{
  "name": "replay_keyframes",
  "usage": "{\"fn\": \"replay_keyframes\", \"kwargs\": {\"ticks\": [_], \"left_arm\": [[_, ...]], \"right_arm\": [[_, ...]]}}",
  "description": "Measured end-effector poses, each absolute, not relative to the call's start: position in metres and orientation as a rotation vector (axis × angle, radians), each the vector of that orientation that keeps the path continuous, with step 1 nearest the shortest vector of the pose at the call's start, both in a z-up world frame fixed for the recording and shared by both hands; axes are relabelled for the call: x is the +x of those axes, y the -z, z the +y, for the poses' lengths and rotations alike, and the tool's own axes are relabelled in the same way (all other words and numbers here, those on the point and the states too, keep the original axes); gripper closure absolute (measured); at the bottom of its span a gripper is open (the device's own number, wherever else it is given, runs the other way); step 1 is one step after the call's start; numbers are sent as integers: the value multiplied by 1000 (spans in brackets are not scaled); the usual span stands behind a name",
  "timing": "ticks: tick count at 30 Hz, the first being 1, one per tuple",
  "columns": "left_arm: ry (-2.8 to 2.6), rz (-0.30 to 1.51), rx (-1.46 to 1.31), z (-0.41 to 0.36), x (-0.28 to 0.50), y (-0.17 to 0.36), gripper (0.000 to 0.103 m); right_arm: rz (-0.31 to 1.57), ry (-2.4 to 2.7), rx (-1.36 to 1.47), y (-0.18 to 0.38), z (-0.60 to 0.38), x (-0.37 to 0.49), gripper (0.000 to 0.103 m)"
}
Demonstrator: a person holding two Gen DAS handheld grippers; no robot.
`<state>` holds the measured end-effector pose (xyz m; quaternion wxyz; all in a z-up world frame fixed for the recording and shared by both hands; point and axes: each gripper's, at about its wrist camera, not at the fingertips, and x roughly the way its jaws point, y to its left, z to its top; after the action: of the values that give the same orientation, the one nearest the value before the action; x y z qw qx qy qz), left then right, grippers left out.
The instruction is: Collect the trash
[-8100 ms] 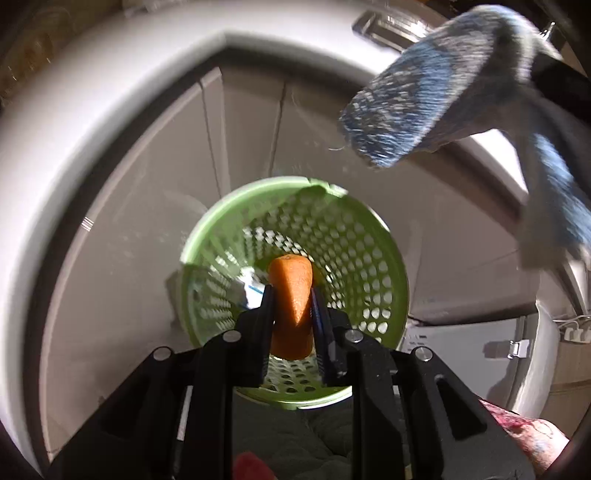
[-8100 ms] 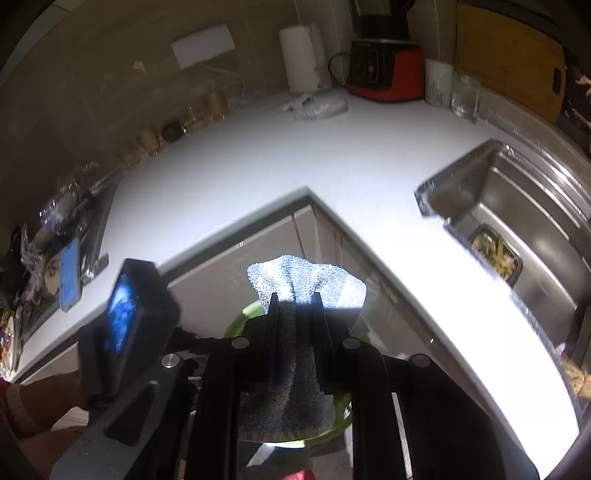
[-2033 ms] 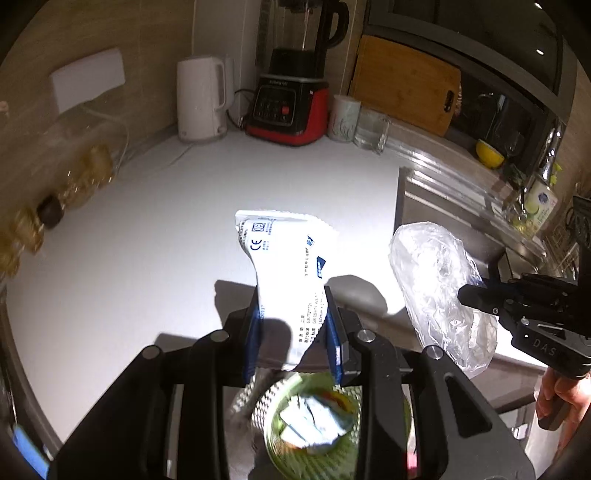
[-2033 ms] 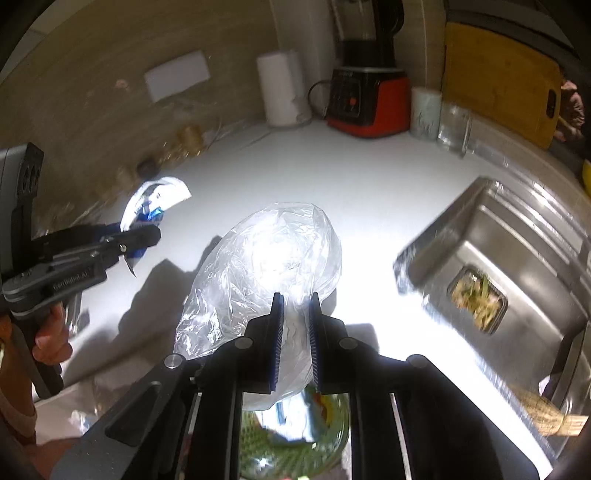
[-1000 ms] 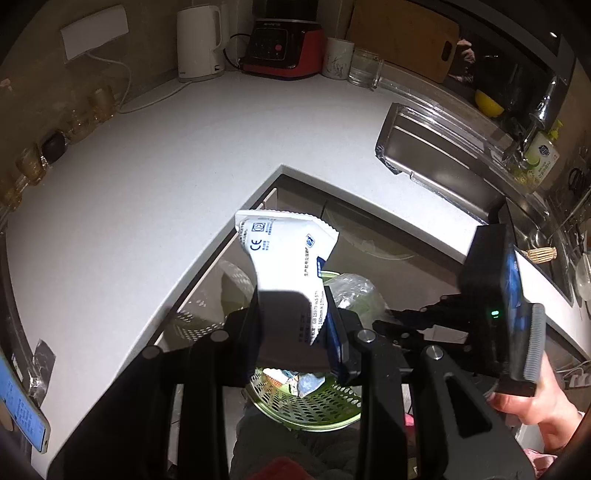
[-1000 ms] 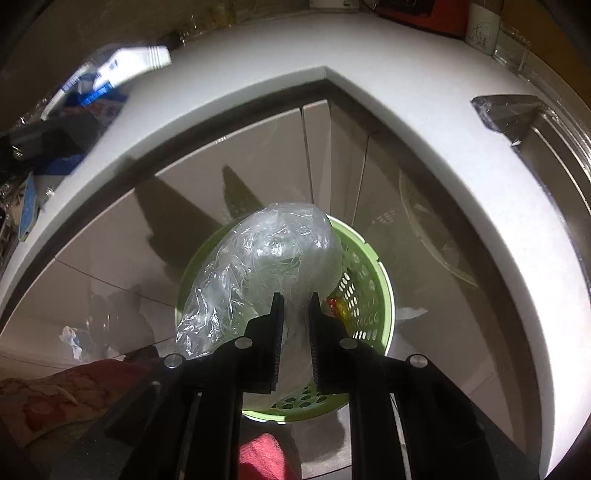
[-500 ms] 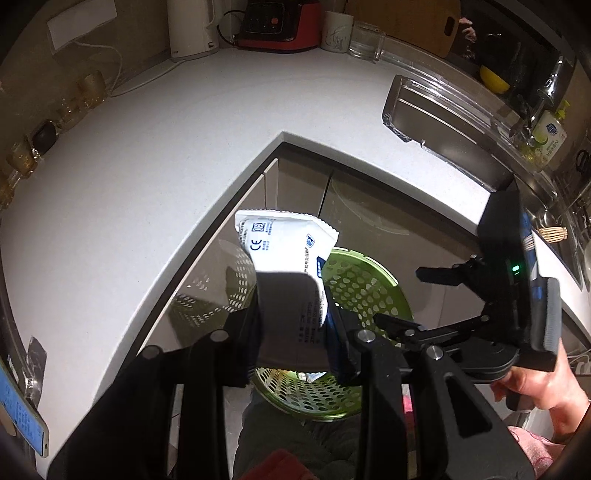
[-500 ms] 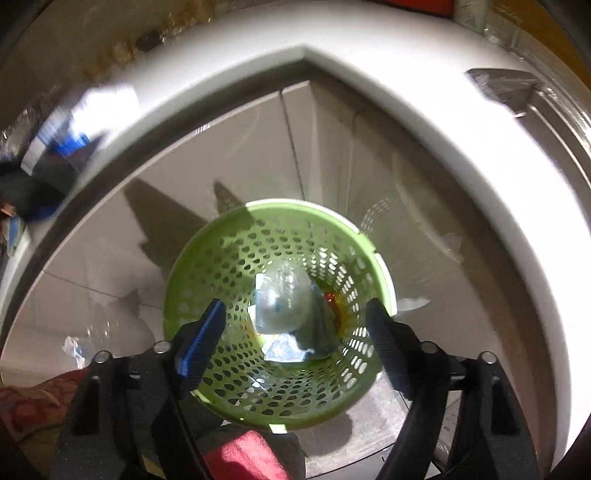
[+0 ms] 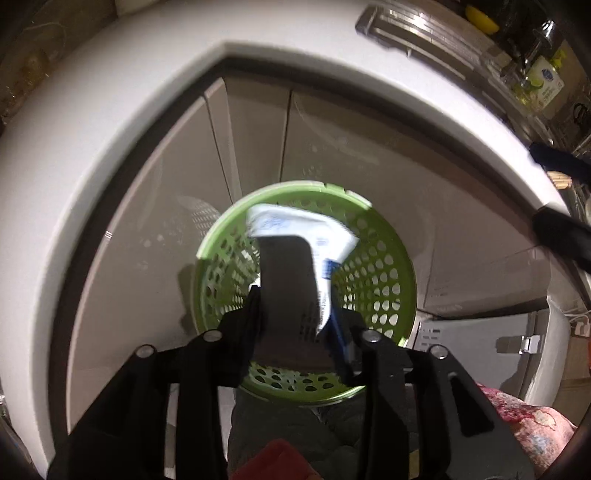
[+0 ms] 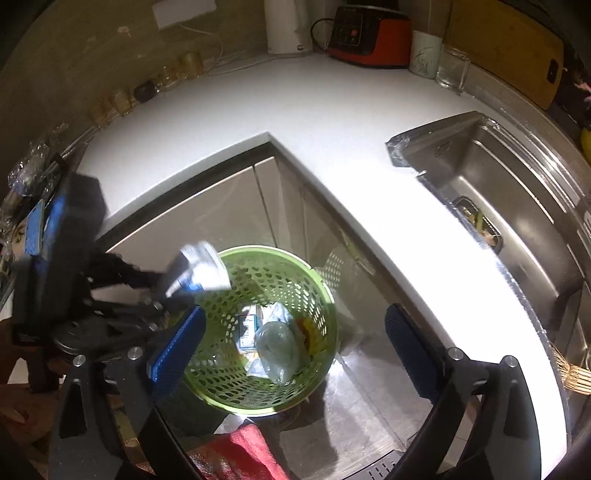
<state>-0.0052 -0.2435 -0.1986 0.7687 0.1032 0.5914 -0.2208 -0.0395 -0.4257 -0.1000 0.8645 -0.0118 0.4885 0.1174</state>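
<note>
A green perforated basket (image 9: pixel 384 280) stands on the floor below the counter corner; it also shows in the right wrist view (image 10: pixel 317 291). My left gripper (image 9: pixel 301 314) is shut on a white printed packet (image 9: pixel 291 229) and holds it just above the basket's mouth. In the right wrist view the left gripper (image 10: pixel 162 291) reaches in from the left with the packet (image 10: pixel 201 269) over the basket's left rim. My right gripper (image 10: pixel 291 343) is open and empty above the basket. A clear plastic bag (image 10: pixel 277 347) and other trash lie inside the basket.
White countertop (image 10: pixel 295 107) wraps around the corner, with a steel sink (image 10: pixel 517 192) at right. A kettle (image 10: pixel 286 26), a red blender base (image 10: pixel 369 33), a cup and a glass stand at the back. Beige cabinet doors (image 9: pixel 258 140) are behind the basket.
My right gripper opened and dropped the plastic bag into the basket, then rose. My left gripper came down from counter height with the packet to just above the basket.
</note>
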Motion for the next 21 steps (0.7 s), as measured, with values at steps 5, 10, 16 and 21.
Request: {"fn": "replay_keyframes", "kwargs": {"ticks": [5, 10, 16, 21], "left_arm": [[498, 1340, 265, -256, -5, 226, 46], [490, 1306, 287, -258, -7, 220, 30], [414, 1211, 265, -246, 0, 183, 21], [335, 1106, 240, -229, 6, 139, 13]], "right_arm": [[1038, -224, -16, 106, -429, -38, 6], [1042, -210, 3, 109, -431, -40, 6], [1011, -186, 21, 98, -435, -36, 5], [973, -180, 23, 84, -435, -26, 2]]}}
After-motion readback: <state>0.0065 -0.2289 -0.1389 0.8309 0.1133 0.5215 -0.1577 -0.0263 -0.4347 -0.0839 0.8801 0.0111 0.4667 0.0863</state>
